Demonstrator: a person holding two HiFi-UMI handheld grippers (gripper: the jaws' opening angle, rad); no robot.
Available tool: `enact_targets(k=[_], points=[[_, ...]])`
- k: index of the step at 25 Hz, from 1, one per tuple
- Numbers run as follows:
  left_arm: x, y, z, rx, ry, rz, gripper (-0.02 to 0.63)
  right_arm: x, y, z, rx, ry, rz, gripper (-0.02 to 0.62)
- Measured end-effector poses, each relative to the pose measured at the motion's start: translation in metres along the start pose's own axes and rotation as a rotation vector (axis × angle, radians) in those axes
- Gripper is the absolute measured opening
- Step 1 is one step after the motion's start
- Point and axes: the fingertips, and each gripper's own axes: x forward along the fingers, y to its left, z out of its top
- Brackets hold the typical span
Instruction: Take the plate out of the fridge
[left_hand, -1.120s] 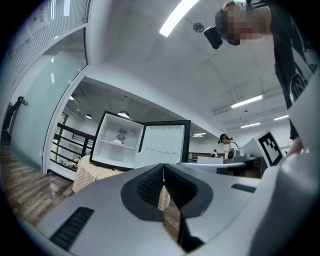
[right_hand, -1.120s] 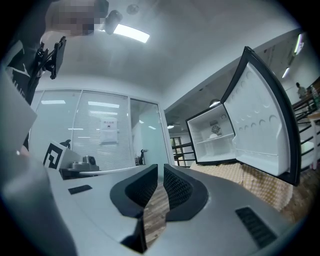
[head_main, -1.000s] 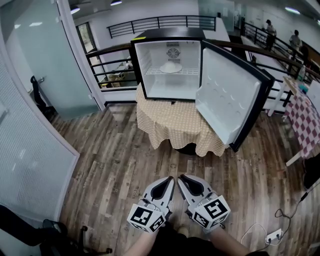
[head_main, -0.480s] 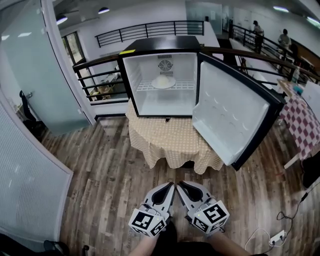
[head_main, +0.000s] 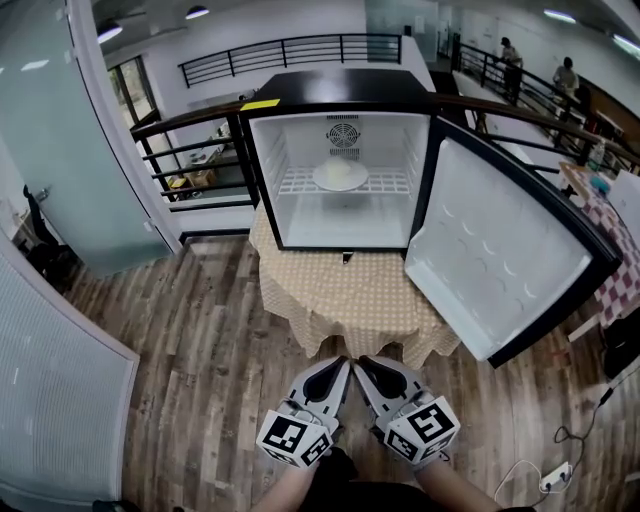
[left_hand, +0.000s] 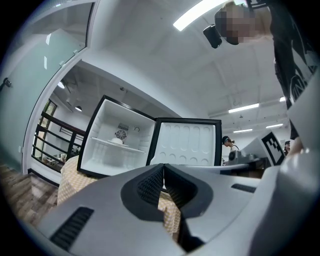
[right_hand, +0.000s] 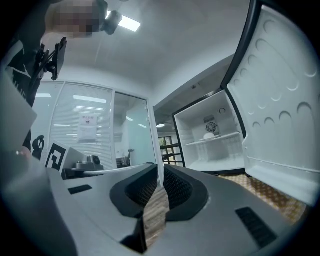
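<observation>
A small black fridge (head_main: 330, 95) stands on a table with a checked cloth (head_main: 350, 290), its door (head_main: 505, 270) swung wide to the right. A white plate (head_main: 340, 176) lies on the wire shelf inside, also seen as the plate (left_hand: 117, 141) and the plate (right_hand: 209, 136) in the gripper views. My left gripper (head_main: 343, 362) and right gripper (head_main: 362, 362) are held low, side by side, well short of the table. Both are shut with nothing between the jaws.
Wooden floor (head_main: 200, 350) lies between me and the table. A glass partition (head_main: 60, 180) runs along the left. A black railing (head_main: 190, 140) passes behind the fridge. A red checked table (head_main: 625, 280) is at the right edge, a power strip (head_main: 545, 480) lies on the floor at the lower right.
The fridge and table have come closer and grown larger in the head view. Both grippers keep the same place near my body, shut.
</observation>
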Motion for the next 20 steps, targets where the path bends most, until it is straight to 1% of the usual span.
enact_targets(k=[5,12,20], points=[[0.013,0.038,0.002,-0.023,0.003,-0.015,0.009,0.038,-0.008,0.000,-0.006,0.014,-0.006,0.055],[0.026,0.085,0.005,-0.035,0.007,-0.043,0.009,0.089,-0.022,-0.003,-0.021,0.035,-0.071,0.055],[0.039,0.117,0.015,-0.049,-0.004,-0.043,0.009,0.122,-0.031,-0.001,0.007,0.040,-0.080,0.055]])
